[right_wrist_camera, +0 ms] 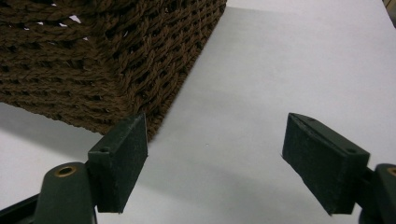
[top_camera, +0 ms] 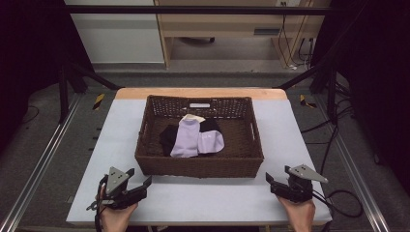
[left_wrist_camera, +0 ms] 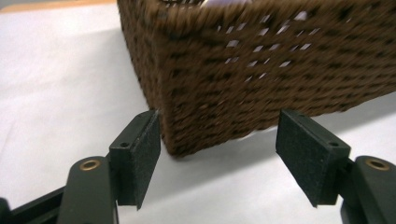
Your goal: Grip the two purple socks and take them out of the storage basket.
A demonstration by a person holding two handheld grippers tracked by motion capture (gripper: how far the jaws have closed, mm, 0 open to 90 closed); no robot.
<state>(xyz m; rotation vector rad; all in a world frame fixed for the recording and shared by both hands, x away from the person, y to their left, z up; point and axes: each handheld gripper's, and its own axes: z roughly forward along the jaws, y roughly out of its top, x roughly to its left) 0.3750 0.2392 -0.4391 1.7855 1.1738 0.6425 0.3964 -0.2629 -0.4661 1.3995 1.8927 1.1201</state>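
On the white table (top_camera: pixel 203 198): two hand-held grippers flanking a dark brown woven wicker basket (top_camera: pixel 199 166).

At the near left corner of the table, the left hand-held gripper (top_camera: pixel 140 180) is held in the person's left hand (top_camera: pixel 115 216) with jaws spread apart and nothing between them; in the left gripper view its black pads (left_wrist_camera: pixel 144 156) frame the near left corner of the basket without touching it. At the centre, the rectangular basket rests on the table and contains a lavender sock (top_camera: pixel 186 137) lying over black fabric (top_camera: pixel 169 136), with a cream cuff (top_camera: pixel 193 117) at its far end. At the near right corner, the right hand-held gripper (top_camera: pixel 271 182) is likewise released and empty, held in the right hand (top_camera: pixel 300 215); in the right gripper view the basket's near right corner sits just beyond its left pad (right_wrist_camera: pixel 122 158).
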